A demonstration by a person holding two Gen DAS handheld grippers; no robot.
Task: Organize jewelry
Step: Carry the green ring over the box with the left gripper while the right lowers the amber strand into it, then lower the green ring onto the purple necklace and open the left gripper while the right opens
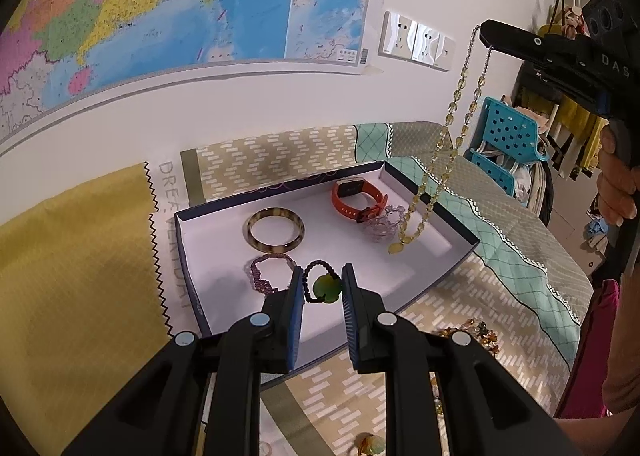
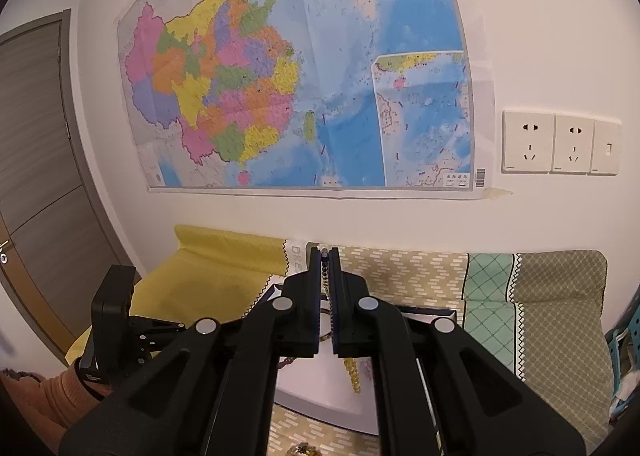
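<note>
Box (image 1: 188,256): shallow, dark rim, white inside, open, on patterned bedspread (image 1: 500,296) by wall.

Contents, as I see them from L wrist cam:
- Bangle (image 1: 274,231), mottled tan, flat, centre-left of box.
- Watch (image 1: 357,198), orange strap, far side, on its edge.
- Clear bead bracelet (image 1: 382,223), just beside watch strap, touching it.
- Purple bead bracelet (image 1: 269,272), near edge, by my L jaw.

L gripper (image 1: 322,283): jaws narrow, closed on a dark bead loop (image 1: 308,280) w/ green pendant (image 1: 327,285); item sits over box's near side. Resting or just above floor – can't tell.

R gripper (image 1: 486,34): shut on chain end of yellow necklace (image 1: 440,160). Necklace hangs free in a long double strand; its drop pendant (image 1: 396,247) dangles over right part of box, near the clear beads. Touching floor or not – can't tell. R wrist cam confirms: jaws pinched on chain (image 2: 325,272), yellow beads below.

Outside box: amber/mixed bead pile (image 1: 472,332) on bedspread, near side right; another small piece (image 1: 370,444) at bottom edge, partly hidden.
</note>
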